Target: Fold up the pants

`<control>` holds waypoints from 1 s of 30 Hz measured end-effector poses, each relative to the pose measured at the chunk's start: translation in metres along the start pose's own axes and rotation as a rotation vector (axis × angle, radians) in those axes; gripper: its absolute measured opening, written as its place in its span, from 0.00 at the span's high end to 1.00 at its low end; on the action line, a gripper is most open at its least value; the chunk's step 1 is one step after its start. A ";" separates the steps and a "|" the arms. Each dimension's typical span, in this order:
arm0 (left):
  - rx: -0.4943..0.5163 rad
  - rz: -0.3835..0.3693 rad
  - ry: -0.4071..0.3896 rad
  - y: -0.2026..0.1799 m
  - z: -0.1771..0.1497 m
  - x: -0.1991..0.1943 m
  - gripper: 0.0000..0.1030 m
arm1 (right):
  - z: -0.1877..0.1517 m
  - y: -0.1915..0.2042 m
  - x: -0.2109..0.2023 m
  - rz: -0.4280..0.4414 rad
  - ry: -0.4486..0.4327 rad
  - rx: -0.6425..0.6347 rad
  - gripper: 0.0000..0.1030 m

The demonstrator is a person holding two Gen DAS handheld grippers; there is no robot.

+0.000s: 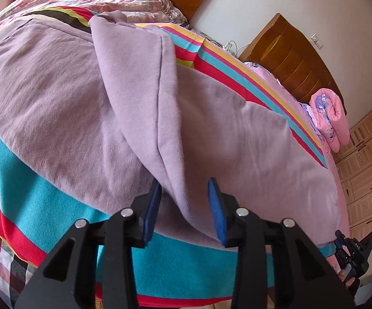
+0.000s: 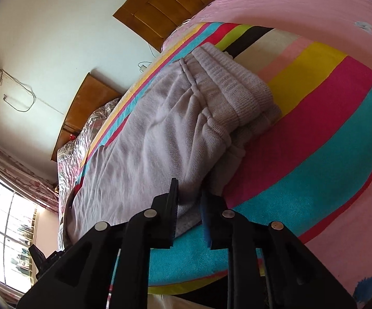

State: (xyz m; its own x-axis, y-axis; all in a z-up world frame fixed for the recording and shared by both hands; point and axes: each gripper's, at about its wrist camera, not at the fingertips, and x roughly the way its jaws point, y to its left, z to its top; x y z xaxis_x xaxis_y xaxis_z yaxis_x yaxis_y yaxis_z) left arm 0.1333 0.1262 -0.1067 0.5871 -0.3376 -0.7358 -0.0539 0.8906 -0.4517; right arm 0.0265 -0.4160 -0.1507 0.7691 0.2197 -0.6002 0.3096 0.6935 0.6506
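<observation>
One pair of pants [image 1: 65,97] lies on the striped blanket [image 1: 31,170], its long axis running across me from my left gripper [image 1: 184,206] to my right gripper [image 2: 189,206]. My left jaws stand fairly wide around a raised fold of leg; my right jaws are narrow, pinching the near edge below the waistband [image 2: 237,90]. Both grippers sit at the near edge, neither clearly nearer.

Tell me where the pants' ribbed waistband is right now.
In the right wrist view, the ribbed waistband lies upper centre on the striped blanket, at the pants' far end, beyond the right claw.
</observation>
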 end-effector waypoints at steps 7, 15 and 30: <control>0.000 -0.015 0.018 -0.009 0.000 0.007 0.51 | -0.033 0.038 0.028 0.131 0.131 -0.021 0.61; 0.033 0.004 0.016 -0.009 -0.005 0.005 0.92 | -0.040 0.066 0.020 0.091 0.067 -0.108 0.92; 0.074 0.272 -0.151 -0.017 0.000 -0.031 0.29 | -0.038 0.058 -0.012 -0.134 0.039 -0.205 0.61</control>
State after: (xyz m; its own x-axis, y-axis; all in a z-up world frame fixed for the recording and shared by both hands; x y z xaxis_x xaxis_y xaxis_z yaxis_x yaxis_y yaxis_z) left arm 0.1159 0.1216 -0.0761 0.6724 -0.0402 -0.7391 -0.1698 0.9635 -0.2069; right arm 0.0140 -0.3529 -0.1233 0.7055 0.1393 -0.6949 0.2846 0.8423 0.4578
